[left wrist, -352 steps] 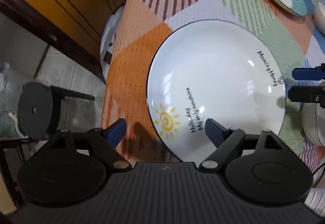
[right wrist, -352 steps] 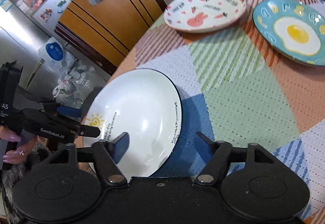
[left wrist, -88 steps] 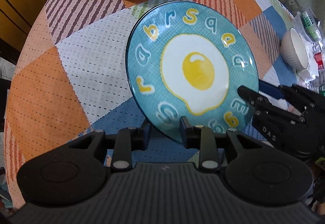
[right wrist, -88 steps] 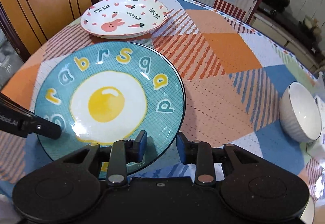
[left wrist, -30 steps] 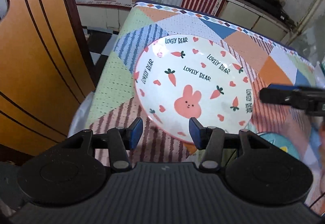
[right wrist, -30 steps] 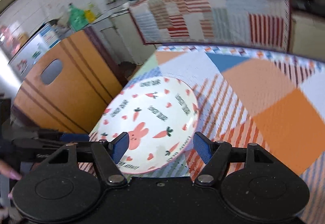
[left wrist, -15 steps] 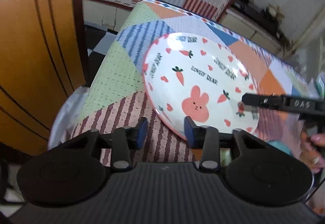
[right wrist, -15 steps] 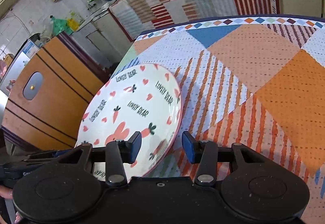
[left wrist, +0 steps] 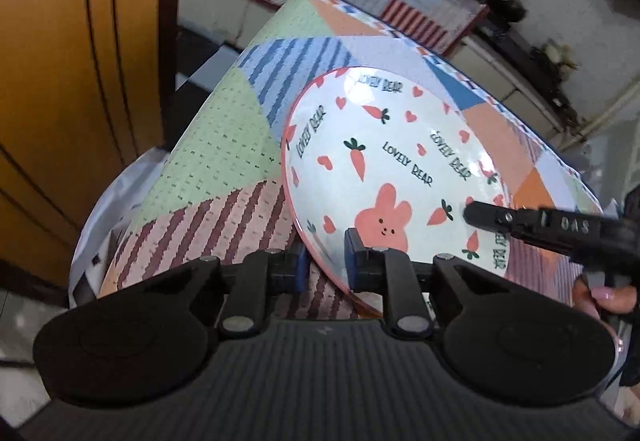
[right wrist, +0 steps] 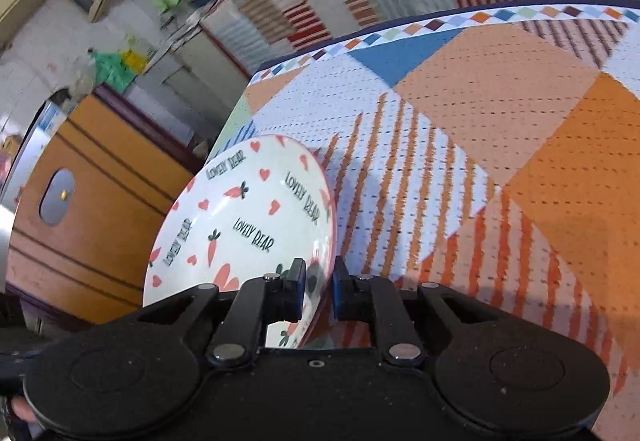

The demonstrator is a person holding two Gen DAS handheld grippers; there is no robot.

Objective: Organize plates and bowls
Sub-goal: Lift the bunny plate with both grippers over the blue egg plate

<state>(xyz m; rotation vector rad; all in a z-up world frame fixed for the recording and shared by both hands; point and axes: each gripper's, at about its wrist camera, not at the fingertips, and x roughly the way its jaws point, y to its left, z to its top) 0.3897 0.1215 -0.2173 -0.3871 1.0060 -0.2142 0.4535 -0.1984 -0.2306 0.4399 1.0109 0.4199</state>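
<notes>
At the table's (right wrist: pixel 500 129) chair-side edge we list one bunny plate (left wrist: pixel 384 161), opposite rims between both grippers: left gripper (left wrist: pixel 325 264) closing on the near rim, right gripper (right wrist: pixel 319 292) clamped on its rim.

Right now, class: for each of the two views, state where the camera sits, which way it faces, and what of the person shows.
Left wrist: on the left gripper, looking down over the bunny plate's near rim; jaws closing on it; a fingertip shows lower right.
Right wrist: on the right gripper, facing across the patchwork tablecloth; shut on the plate's rim.
Shared: the plate, tablecloth, orange chair back.
</notes>
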